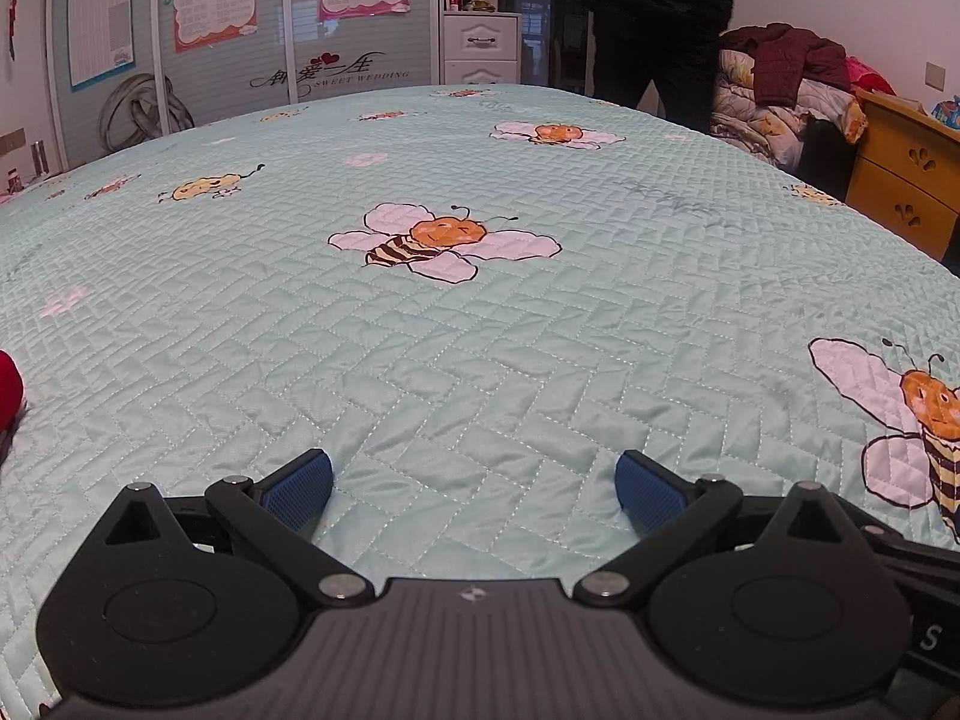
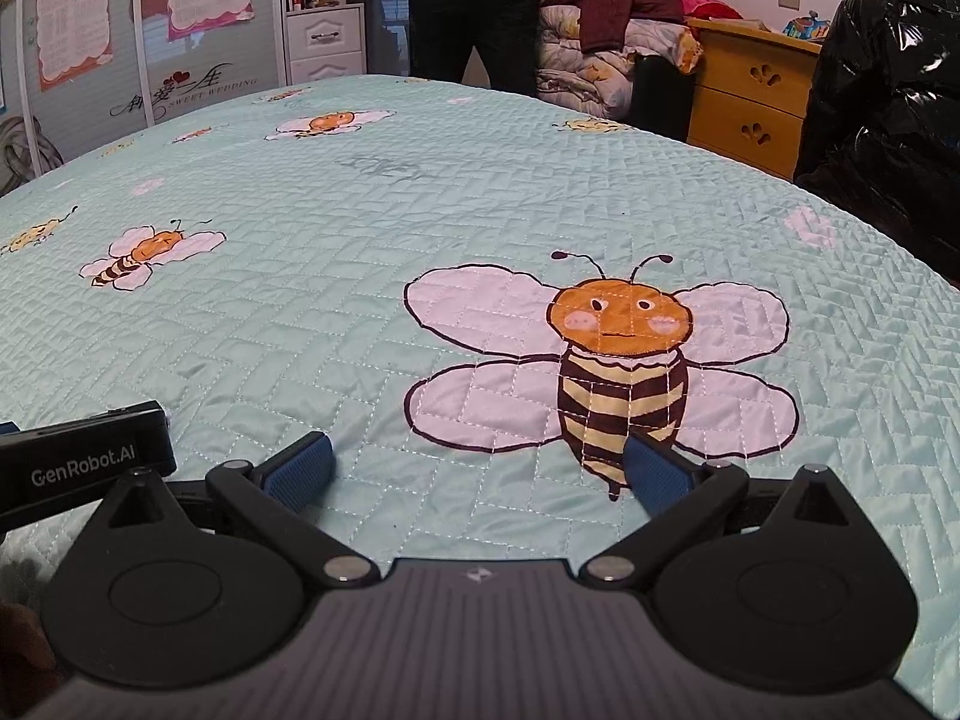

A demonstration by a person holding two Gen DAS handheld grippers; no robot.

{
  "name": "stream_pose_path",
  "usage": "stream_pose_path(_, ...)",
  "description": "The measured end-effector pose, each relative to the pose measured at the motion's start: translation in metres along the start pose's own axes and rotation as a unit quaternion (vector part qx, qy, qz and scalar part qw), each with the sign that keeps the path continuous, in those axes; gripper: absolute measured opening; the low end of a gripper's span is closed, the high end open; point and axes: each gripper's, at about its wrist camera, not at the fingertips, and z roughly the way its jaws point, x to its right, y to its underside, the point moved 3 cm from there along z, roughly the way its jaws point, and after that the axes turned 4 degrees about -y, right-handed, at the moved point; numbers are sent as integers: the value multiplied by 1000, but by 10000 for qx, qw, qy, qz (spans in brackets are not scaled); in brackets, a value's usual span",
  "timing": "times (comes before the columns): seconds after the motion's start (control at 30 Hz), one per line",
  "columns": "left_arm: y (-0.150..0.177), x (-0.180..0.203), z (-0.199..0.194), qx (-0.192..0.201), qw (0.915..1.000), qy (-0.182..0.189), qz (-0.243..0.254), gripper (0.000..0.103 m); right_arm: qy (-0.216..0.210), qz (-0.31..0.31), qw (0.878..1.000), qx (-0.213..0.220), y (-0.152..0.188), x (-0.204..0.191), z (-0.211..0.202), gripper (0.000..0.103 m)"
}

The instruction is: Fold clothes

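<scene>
My left gripper is open and empty, low over a pale green quilted bedspread printed with bees. A bit of a red garment shows at the far left edge of the left wrist view, well left of the gripper. My right gripper is open and empty, low over the same bedspread, its right blue pad over the tail of a large bee print. The body of the left gripper shows at the left of the right wrist view.
A person in dark clothes stands past the far edge of the bed. A person in a shiny black jacket is at the right edge. A wooden dresser, a pile of bedding and wardrobe doors stand behind.
</scene>
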Motion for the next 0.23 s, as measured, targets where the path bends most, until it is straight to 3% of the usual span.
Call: stream_pose_path(0.23, 1, -1, 0, 33, 10000, 18, -31, 103, 28, -28, 10000, 10, 1, -1, 0, 102)
